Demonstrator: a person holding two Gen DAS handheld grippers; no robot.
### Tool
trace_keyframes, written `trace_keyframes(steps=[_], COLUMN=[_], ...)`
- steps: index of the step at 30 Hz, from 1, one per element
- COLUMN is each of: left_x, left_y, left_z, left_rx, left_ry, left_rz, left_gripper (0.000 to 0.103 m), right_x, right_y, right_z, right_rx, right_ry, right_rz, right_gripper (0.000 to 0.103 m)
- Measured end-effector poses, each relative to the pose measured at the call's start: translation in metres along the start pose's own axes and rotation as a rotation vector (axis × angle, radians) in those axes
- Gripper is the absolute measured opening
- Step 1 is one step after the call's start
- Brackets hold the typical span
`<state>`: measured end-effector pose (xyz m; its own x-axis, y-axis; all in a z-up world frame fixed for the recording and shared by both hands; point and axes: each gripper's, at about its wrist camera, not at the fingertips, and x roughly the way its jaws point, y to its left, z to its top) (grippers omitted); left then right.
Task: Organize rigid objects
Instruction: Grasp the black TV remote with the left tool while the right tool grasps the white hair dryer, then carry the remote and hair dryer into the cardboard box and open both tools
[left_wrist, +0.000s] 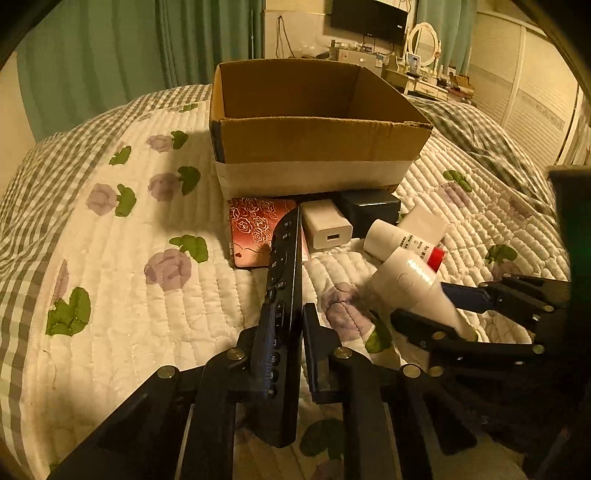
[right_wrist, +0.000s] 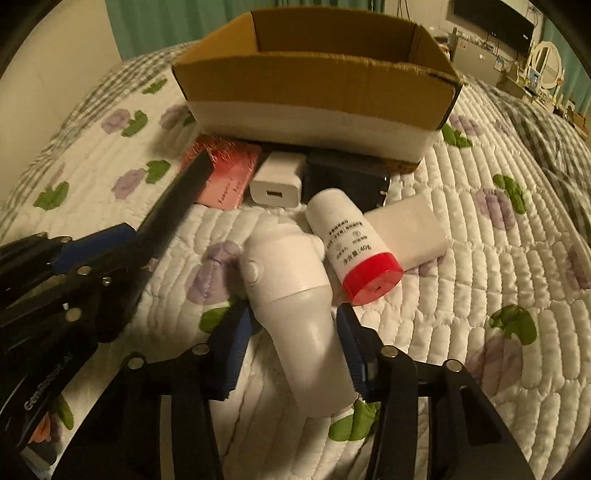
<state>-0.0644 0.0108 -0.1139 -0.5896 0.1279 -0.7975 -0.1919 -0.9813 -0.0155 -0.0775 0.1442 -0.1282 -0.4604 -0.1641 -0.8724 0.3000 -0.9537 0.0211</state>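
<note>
My left gripper (left_wrist: 286, 317) is shut on a black remote control (left_wrist: 284, 280), held on edge above the quilt and pointing at the open cardboard box (left_wrist: 314, 140). My right gripper (right_wrist: 291, 325) is shut on a white handheld device (right_wrist: 291, 288), lifted slightly; it also shows in the left wrist view (left_wrist: 410, 291). On the quilt before the box lie a red rose-patterned case (left_wrist: 251, 225), a white charger (left_wrist: 325, 227), a black adapter (left_wrist: 369, 210), a white bottle with a red cap (right_wrist: 351, 251) and a white block (right_wrist: 406, 229).
The objects lie on a quilted bedspread (left_wrist: 129, 258) with purple flowers. The box (right_wrist: 317, 74) stands just behind them, open at the top. The two grippers are side by side, the left gripper (right_wrist: 92, 254) showing in the right wrist view. Dresser and TV stand far behind.
</note>
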Motion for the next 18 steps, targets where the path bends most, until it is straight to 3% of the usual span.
trace_keyframes(steps=[10, 18], left_x=[-0.033, -0.065], left_y=[-0.003, -0.006], left_z=[0.011, 0.066], left_rx=[-0.016, -0.027], left_ry=[-0.057, -0.153], left_rz=[0.005, 0.001], left_gripper=[0.014, 0.014], right_x=[-0.061, -0.107], right_y=[-0.011, -0.023], right_z=[0.008, 0.048], right_rx=[0.034, 0.026], right_ry=[-0.142, -0.243], right_rz=[0.016, -0.01], right_gripper=[0.042, 0.042])
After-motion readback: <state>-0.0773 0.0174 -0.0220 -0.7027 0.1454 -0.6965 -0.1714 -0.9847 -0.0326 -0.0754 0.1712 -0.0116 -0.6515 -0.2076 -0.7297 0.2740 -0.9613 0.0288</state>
